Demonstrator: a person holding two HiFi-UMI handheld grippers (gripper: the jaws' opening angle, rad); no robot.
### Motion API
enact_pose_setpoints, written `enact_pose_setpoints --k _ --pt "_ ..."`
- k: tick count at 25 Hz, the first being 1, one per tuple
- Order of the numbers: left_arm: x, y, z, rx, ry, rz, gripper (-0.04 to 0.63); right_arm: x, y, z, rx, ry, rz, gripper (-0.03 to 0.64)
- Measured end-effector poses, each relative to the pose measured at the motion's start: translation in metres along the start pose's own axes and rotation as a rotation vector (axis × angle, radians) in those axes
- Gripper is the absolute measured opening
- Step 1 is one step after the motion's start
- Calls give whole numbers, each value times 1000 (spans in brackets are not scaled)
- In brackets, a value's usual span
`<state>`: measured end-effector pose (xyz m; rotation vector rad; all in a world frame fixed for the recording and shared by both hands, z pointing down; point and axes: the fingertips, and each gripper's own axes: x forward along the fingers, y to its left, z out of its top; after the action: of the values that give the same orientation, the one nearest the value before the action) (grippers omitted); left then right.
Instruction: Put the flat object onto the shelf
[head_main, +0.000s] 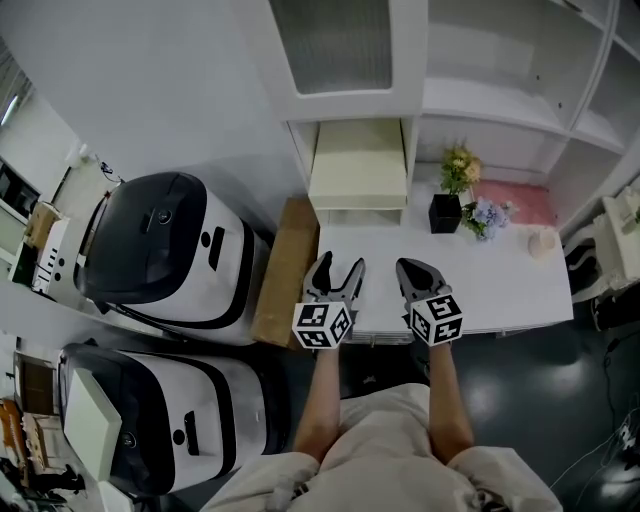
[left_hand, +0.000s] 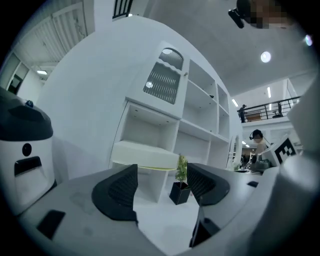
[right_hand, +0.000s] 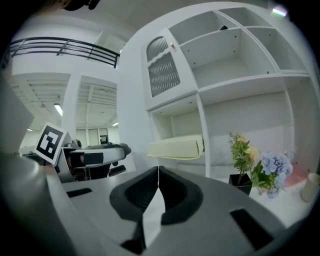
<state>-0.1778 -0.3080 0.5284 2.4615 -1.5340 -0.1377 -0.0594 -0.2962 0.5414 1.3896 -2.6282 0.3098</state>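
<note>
Head view showed the cream flat box (head_main: 358, 165) lying level, broad face up, in the lowest left compartment of the shelf unit (head_main: 500, 112), its near end jutting out toward the person. Over the table (head_main: 500, 290), the left hand-held gripper (head_main: 341, 263) hung with jaws apart and empty, and the right hand-held gripper (head_main: 405, 268) had its jaws pressed together on nothing.

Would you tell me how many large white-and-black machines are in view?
2: one machine stands left of the brown box, the other below it at the head view's lower left. Others may be out of frame.
</note>
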Motion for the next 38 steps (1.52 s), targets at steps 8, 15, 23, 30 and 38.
enact_pose_setpoints --k 8,15,23,30,38 --pt "-9 2 -2 89 20 10 240 6 5 -8 19 12 22 69" --pt "-4 7 0 97 8 6 136 14 1 -2 7 6 23 69" --pt "5 12 10 121 4 3 29 28 -5 14 -6 -12 27 69" --pt "6 21 16 103 -4 4 9 42 -4 20 -23 -7 24 69" --pt "4 28 18 59 -19 3 9 49 3 18 -17 -8 46 69"
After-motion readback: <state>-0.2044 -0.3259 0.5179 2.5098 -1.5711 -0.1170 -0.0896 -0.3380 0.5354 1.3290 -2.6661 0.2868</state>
